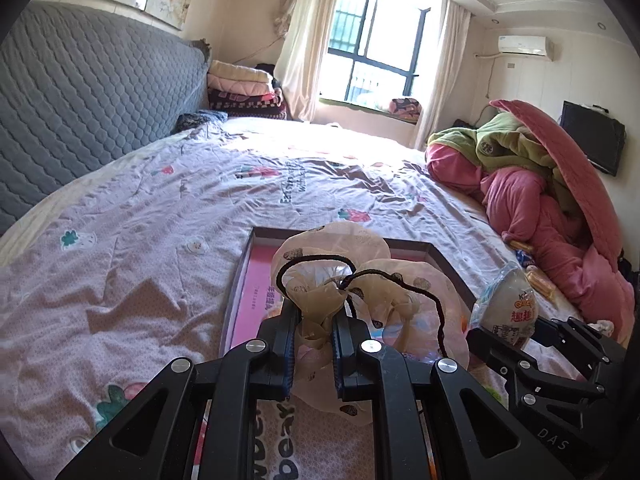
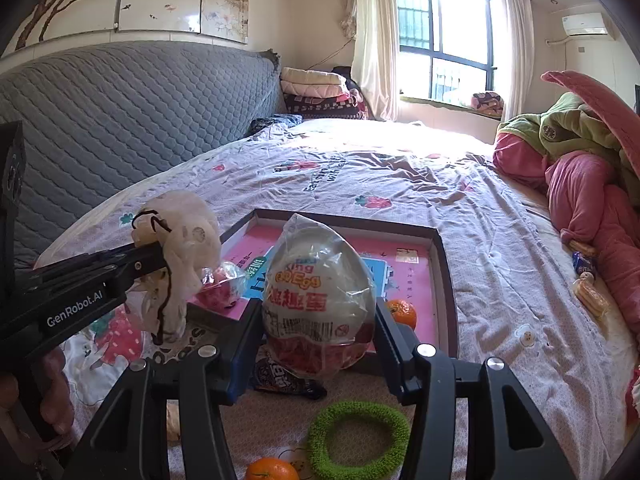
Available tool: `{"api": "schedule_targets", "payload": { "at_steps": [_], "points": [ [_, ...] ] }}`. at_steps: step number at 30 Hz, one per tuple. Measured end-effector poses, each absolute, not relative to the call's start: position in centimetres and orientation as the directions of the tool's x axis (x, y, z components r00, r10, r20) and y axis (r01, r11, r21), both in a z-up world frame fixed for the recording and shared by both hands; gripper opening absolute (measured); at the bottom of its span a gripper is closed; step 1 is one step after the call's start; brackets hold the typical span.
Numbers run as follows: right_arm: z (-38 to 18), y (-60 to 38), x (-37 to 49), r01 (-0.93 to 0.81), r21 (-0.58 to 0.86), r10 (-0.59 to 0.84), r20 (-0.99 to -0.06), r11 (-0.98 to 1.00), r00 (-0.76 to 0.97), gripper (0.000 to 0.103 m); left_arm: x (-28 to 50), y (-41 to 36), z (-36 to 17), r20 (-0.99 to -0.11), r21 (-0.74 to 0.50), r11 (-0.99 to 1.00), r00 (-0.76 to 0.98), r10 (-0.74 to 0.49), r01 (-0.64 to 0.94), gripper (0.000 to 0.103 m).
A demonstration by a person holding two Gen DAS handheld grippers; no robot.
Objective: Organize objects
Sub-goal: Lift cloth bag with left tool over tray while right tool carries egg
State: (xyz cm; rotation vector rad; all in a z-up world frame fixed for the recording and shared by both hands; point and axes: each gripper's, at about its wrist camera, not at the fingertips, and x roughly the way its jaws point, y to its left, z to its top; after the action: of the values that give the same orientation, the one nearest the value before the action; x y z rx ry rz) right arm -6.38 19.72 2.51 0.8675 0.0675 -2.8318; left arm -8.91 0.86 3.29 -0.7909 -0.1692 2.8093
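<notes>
My left gripper [image 1: 315,320] is shut on a beige spotted bow hair tie [image 1: 340,264] with a black elastic, held above the near edge of a shallow box tray [image 1: 256,280] with a pink bottom on the bed. The bow also shows in the right wrist view [image 2: 180,240], with the left gripper [image 2: 156,250] at the left. My right gripper [image 2: 318,320] is shut on a wrapped toy egg [image 2: 318,292], held over the tray's [image 2: 444,280] near side. The egg shows in the left wrist view [image 1: 510,304] at the right.
In the tray lie a tangerine [image 2: 402,312] and a small pink wrapped item [image 2: 220,284]. Near me on the bed are a green ring [image 2: 358,440], another tangerine [image 2: 270,469] and a dark snack packet [image 2: 288,380]. Pink and green bedding [image 2: 580,184] is heaped at the right, with snacks [image 2: 590,296] beside it.
</notes>
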Motion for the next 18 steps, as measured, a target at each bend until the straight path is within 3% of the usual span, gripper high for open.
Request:
{"api": "schedule_targets", "payload": {
  "at_steps": [18],
  "points": [
    [3.3,21.5,-9.6,0.107,0.022,-0.104,-0.498,-0.994,-0.861,0.053,-13.3,0.2,4.1,-0.501,-0.225,-0.966,-0.836,0.224,-0.124,0.015]
  ]
}}
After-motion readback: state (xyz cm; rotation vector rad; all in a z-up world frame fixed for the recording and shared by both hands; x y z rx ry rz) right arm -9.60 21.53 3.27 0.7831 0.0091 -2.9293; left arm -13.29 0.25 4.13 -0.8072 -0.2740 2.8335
